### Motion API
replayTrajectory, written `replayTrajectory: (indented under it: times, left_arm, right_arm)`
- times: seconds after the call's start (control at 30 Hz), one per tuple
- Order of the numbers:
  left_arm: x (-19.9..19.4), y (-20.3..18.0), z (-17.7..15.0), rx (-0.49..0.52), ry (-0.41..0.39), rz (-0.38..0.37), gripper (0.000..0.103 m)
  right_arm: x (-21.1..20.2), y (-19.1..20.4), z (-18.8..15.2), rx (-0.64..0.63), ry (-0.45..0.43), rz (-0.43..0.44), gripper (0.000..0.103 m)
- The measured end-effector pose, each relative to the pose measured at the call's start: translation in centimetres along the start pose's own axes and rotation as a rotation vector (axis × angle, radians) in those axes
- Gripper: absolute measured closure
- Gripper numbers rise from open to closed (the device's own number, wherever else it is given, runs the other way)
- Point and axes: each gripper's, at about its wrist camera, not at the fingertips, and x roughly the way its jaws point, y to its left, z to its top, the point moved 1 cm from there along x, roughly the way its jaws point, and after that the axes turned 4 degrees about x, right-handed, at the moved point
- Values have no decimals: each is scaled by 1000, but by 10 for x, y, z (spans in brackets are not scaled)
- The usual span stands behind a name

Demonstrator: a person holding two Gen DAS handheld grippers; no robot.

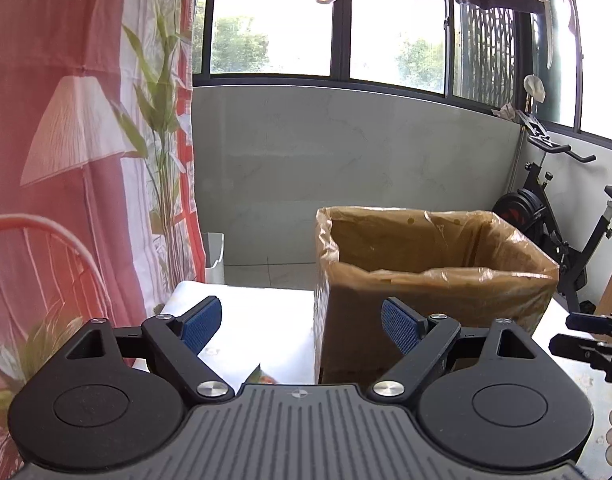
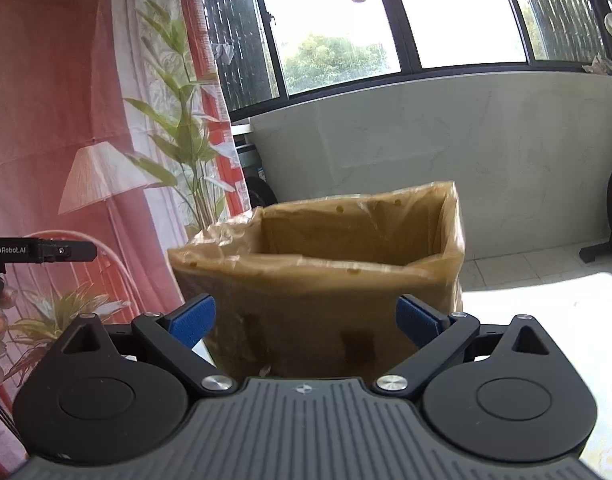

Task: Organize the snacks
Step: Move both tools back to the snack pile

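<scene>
Facing lined box (image 2: 318, 264) — right hand-held gripper (image 2: 306, 324)

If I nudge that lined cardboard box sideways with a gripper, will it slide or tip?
The cardboard box stands tall on the white table, so a push near its rim would probably tip it; low down it should slide. No contents show, so it may be light. Its loose plastic liner looks crinkly and could slip under the pads.

Left claw (image 1: 302, 322) and right claw (image 2: 306, 320) gape wide (both empty).
</scene>
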Motion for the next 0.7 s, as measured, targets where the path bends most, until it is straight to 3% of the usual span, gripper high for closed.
replayTrajectory:
  times: [0.17,0.33,0.47,0.7]
  left_arm:
    - [-5,-10,-44,-1,36,-11,14]
    - [-2,-24,-79,-55,84,-40,14]
    - [0,-43,-103,-47,128,-68,15]
    - [-2,-60,-130,-34,172,-100,15]
  right_arm:
    - [-1,11,-58,-39,145,-2,13]
    - [0,13,-99,9,301,-33,37]
    - [0,25,-123,-2,419,-6,43]
    - [4,44,-149,-89,532,13,46]
